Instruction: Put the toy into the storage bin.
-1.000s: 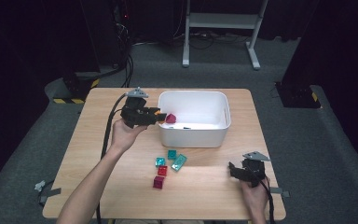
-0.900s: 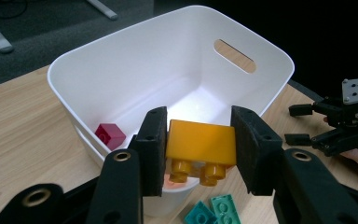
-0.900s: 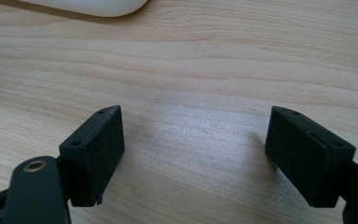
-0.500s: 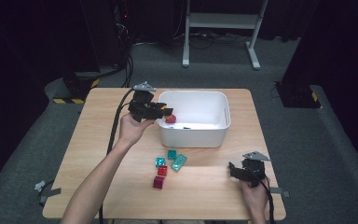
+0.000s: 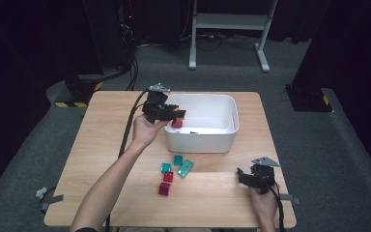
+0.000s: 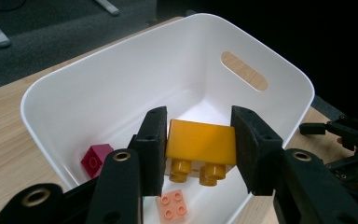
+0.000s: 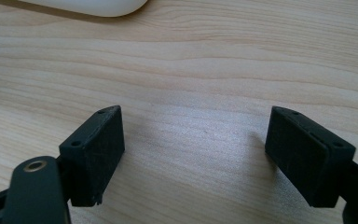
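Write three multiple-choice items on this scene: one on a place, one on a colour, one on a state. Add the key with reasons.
1. Where is the left gripper?
A. over the white bin
B. beside the loose bricks
C. off the table

2. What colour is the brick between its pads?
A. teal
B. yellow-orange
C. white

3. How is the right gripper?
A. shut on a brick
B. open with nothing between its pads
C. inside the bin

Key: 1 A, the bin's floor lies beneath its jaws; 2 B, the left gripper view shows a yellow-orange block; 3 B, its pads stand apart above bare wooden table.
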A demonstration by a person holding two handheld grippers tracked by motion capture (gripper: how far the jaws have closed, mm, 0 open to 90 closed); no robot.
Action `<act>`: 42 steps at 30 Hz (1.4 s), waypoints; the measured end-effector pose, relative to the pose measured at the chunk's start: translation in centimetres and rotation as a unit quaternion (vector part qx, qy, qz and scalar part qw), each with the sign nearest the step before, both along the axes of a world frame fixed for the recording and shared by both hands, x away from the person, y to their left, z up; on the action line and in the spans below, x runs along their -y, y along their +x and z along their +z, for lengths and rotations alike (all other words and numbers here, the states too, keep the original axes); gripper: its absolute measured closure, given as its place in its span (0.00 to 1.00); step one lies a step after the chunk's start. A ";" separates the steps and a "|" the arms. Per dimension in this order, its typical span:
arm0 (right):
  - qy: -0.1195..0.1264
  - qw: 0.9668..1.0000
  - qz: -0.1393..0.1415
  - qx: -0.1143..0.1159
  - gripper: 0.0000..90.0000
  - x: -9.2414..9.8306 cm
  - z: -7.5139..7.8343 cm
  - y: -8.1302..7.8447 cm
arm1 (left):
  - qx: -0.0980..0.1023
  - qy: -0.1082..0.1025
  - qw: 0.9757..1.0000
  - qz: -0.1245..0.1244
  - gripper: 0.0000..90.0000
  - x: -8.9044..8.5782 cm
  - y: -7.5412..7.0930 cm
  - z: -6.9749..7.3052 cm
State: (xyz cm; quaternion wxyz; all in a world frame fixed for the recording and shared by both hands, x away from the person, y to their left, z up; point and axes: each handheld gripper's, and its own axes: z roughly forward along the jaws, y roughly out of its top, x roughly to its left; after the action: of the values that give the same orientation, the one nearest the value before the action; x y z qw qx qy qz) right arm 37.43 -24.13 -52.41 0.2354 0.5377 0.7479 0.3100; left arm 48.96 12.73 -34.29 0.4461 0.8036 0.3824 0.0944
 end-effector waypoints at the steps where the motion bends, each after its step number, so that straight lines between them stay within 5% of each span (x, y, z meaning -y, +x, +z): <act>1: 0.000 1.000 0.000 0.000 0.22 0.0 0.0 0.0 | 0.000 -0.001 1.000 0.001 0.64 0.1 0.1 0.0; 26: 0.001 1.000 -0.001 -0.001 0.22 0.0 0.0 0.0 | -0.006 0.043 0.999 0.012 0.63 3.1 2.5 -1.4; 34: 0.000 1.000 0.000 -0.001 0.22 0.0 0.0 0.0 | -0.008 0.047 0.999 0.011 0.48 3.4 2.3 -1.7; 42: 0.000 1.000 0.000 0.000 0.22 0.0 0.0 0.0 | 0.008 0.036 0.999 0.004 0.44 1.9 0.4 -0.5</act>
State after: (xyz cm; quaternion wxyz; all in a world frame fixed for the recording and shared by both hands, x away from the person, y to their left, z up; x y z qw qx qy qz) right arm 37.41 -24.12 -52.41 0.2348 0.5379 0.7479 0.3101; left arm 49.31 10.87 -34.82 0.4197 0.8167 0.3788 0.1160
